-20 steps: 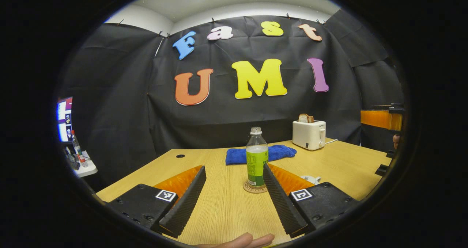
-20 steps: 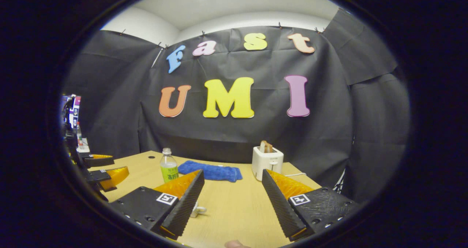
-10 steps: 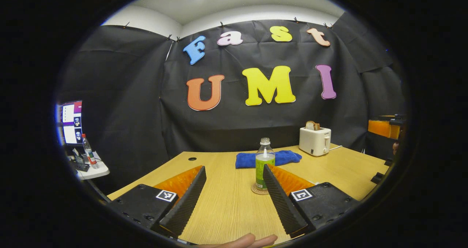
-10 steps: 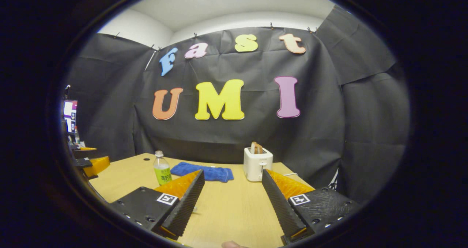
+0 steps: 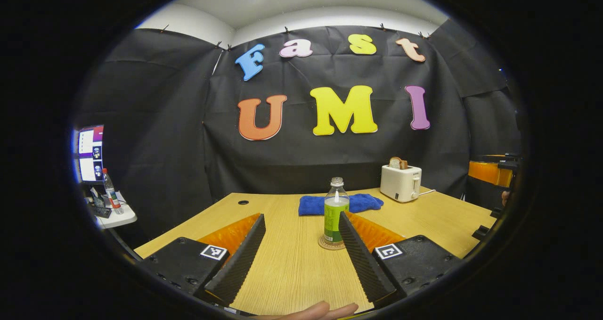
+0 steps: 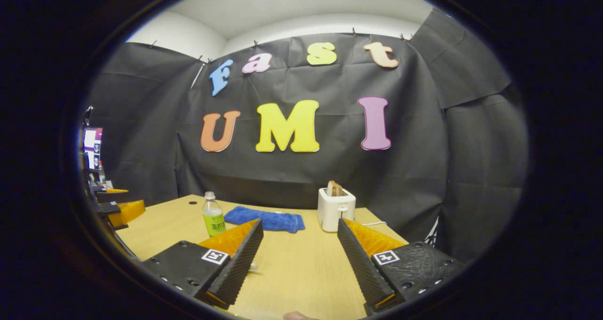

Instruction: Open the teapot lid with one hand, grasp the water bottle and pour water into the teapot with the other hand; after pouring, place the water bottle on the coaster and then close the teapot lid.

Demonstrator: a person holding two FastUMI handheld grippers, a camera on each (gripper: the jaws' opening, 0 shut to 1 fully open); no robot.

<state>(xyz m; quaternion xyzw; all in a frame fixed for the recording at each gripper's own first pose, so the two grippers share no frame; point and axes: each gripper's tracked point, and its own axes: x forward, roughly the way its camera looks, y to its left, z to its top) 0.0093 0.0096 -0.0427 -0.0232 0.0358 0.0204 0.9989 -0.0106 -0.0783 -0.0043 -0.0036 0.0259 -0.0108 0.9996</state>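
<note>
A blue towel [image 5: 338, 203] is laid toward the far edge of the wooden table [image 5: 287, 268], and a white toaster [image 5: 400, 183] with a slice of bread in it is set near the far right corner. In the left gripper view, a small side table [image 5: 113, 216] carrying a bottle and a lit screen are seen off the table's left edge. In the right gripper view, a small pale object is partly hidden behind the inner finger, too little of it showing to be identified.

The water bottle [image 5: 335, 210] is stood upright on a round coaster [image 5: 330, 244] in the middle of the table, in front of the towel. A green label is wrapped around its body, the neck is clear, and the cap is on.

The left gripper [image 5: 301, 256] is held released, its fingers spread wide with nothing between them, the bottle seen just beside its right finger but farther off. The right gripper [image 6: 299, 258] is likewise spread and grasping nothing. It is also glimpsed at the right edge of the left gripper view.
</note>
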